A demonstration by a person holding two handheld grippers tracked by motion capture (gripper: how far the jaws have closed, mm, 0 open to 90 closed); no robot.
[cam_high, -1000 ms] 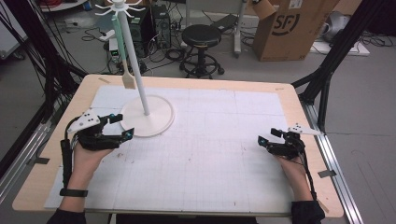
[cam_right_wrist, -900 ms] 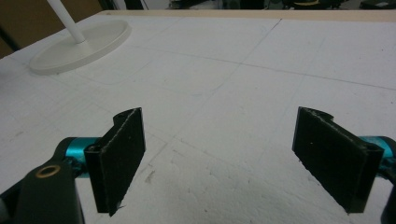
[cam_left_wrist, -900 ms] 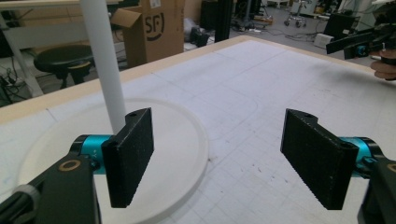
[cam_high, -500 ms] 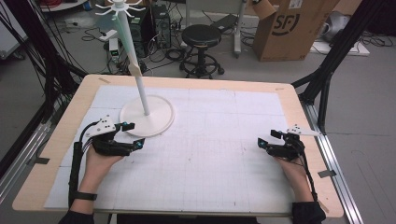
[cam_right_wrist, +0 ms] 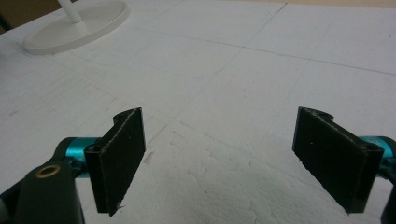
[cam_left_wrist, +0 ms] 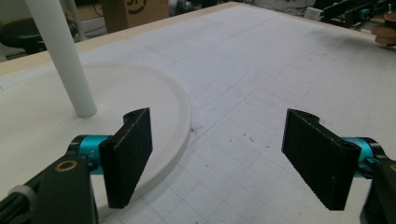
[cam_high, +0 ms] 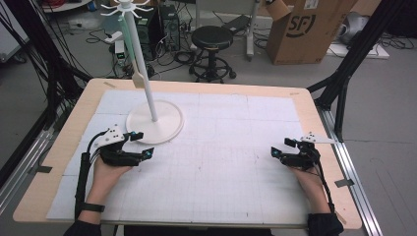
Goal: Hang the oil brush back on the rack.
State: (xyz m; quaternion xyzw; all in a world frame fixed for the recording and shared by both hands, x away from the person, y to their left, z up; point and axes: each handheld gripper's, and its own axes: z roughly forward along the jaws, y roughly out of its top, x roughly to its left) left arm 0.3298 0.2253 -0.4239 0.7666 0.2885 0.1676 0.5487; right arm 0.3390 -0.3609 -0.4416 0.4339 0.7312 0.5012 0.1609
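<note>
- We hold the left claw (cam_high: 139,144) low over the bench (cam_high: 231,93) near its left edge, jaws standing wide apart with nothing between them
- Its tips sit just at the rim of the white stand's round base (cam_high: 167,129); in the left gripper view one pad (cam_left_wrist: 128,151) overlaps the edge of the base (cam_left_wrist: 154,105) while the other hangs over bare gridded mat (cam_left_wrist: 261,84)
- The stand itself is in the far-left part of the bench, its white pole (cam_high: 143,69) upright from the middle of the base, hooked arms at the top, and a pale tag-like piece (cam_high: 138,77) hanging beside the pole
- We judge the wide opening and low approach are meant to take the thin base edge between the pads, since the rim is the easiest part to reach from this side
- We keep the right claw (cam_high: 279,149) parked near the right edge of the bench, well apart from the stand, jaws also wide and empty, with only mat ahead of its pads (cam_right_wrist: 119,158)
- That leaves the right hand (cam_high: 307,177) out of the way and free to help steady the stand if needed
- A risk we see: the tall pole could tip if the base is lifted by one edge
</note>
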